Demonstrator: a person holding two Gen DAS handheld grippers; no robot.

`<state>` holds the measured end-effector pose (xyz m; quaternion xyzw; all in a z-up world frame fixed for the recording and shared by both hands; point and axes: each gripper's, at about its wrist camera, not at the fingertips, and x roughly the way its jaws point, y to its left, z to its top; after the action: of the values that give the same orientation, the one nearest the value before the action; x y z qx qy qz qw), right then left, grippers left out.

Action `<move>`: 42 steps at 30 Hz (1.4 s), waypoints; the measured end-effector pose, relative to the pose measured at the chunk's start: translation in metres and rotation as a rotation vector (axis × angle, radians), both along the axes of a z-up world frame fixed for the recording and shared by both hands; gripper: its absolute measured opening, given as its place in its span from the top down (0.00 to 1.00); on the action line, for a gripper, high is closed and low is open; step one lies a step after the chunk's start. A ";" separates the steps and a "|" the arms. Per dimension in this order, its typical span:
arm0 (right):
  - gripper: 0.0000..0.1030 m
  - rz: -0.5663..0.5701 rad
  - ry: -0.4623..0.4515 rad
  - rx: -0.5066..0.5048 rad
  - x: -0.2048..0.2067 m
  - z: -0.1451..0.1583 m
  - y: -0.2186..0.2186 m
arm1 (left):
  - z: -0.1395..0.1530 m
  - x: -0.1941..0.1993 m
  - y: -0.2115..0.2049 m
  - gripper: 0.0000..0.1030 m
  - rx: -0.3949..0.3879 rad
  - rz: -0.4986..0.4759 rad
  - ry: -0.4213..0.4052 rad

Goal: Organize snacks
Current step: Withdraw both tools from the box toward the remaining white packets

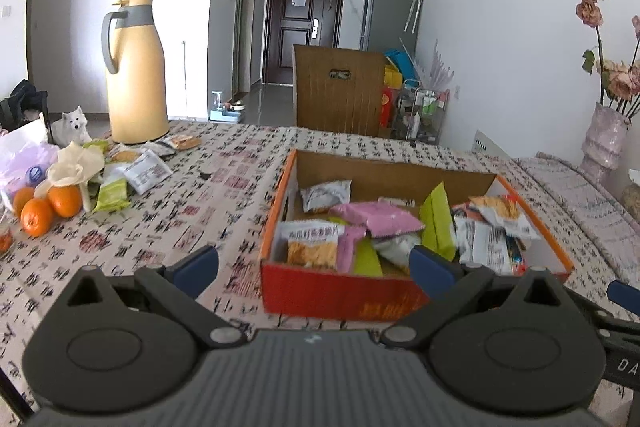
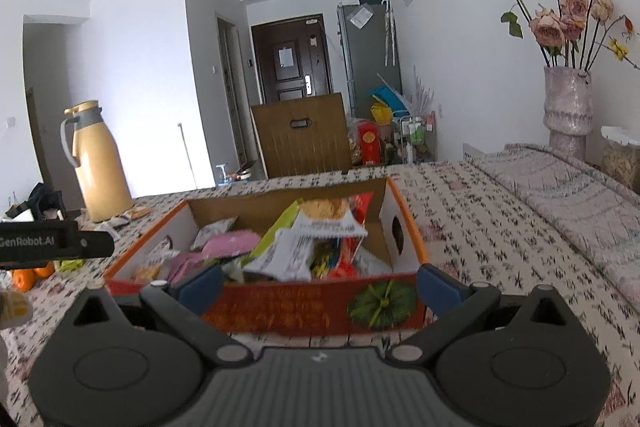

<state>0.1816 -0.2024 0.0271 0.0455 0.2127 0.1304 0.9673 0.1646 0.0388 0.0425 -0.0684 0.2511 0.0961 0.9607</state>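
L gripper [image 1: 314,269] jaws spread wide, nothing between them; hovers over tablecloth [image 1: 160,227] just near-left of the snack box [image 1: 340,291]. R gripper [image 2: 318,285] jaws also spread wide, empty, facing near wall of the same box [image 2: 304,307], pumpkin print at its right end. Box is open-top cardboard w/ orange rim, sits mid-table, holds loose snack packets [image 1: 380,221]: pink, lime green, white w/ printed text, some propped on edge. More packets [image 1: 146,171] lie far-left on cloth beside oranges [image 1: 48,207] and a crumpled plastic bag [image 1: 22,155], well apart from box. Yellow thermos jug [image 1: 136,71] upright at far-left edge. Vase w/ dried roses [image 2: 568,99] far right.
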 end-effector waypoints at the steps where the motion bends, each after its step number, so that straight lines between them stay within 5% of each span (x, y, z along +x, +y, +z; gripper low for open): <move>1: 0.00 0.002 0.005 -0.001 -0.002 -0.001 0.000 | -0.002 -0.003 0.000 0.00 0.001 -0.002 0.007; 23: 0.00 0.060 0.158 -0.070 -0.029 -0.041 0.015 | -0.076 -0.036 0.022 0.00 0.026 0.005 0.190; 42: 0.00 0.078 0.262 -0.153 0.024 -0.045 0.063 | -0.086 -0.034 0.039 0.00 -0.070 0.034 0.194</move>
<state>0.2058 -0.1395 -0.0183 -0.0204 0.3479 0.1444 0.9261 0.1307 0.0779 -0.0437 -0.0968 0.3449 0.1098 0.9272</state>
